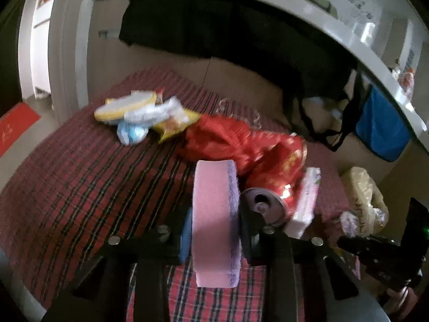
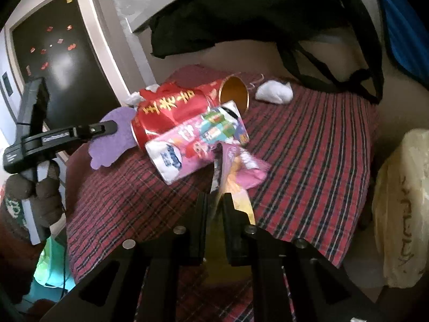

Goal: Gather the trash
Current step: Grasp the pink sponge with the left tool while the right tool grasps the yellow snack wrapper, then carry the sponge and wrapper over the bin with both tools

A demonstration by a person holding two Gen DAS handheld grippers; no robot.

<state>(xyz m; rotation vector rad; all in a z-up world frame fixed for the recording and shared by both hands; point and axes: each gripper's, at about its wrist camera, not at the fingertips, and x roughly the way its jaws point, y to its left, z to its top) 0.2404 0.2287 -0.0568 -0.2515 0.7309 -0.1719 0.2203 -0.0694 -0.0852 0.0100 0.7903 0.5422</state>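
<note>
My left gripper (image 1: 214, 230) is shut on a pink and purple sponge (image 1: 214, 222), held upright above a red plaid cloth (image 1: 80, 187); the sponge also shows in the right wrist view (image 2: 112, 139). My right gripper (image 2: 215, 201) is shut on a pink and yellow wrapper (image 2: 238, 171). A crushed red can (image 2: 171, 112), a red tube with a gold inside (image 2: 236, 94) and a pink tissue pack (image 2: 198, 142) lie close ahead of it. A yellow sponge (image 1: 126, 104), white and blue wrappers (image 1: 147, 120) and a yellow packet (image 1: 174, 126) lie at the far left of the cloth.
A crumpled white tissue (image 2: 273, 92) lies at the cloth's far side. A yellowish plastic bag (image 2: 402, 214) stands on the floor to the right. A black bag (image 1: 241, 32) hangs under a white table edge (image 1: 348, 35), with a blue bag (image 1: 380, 131) beside it.
</note>
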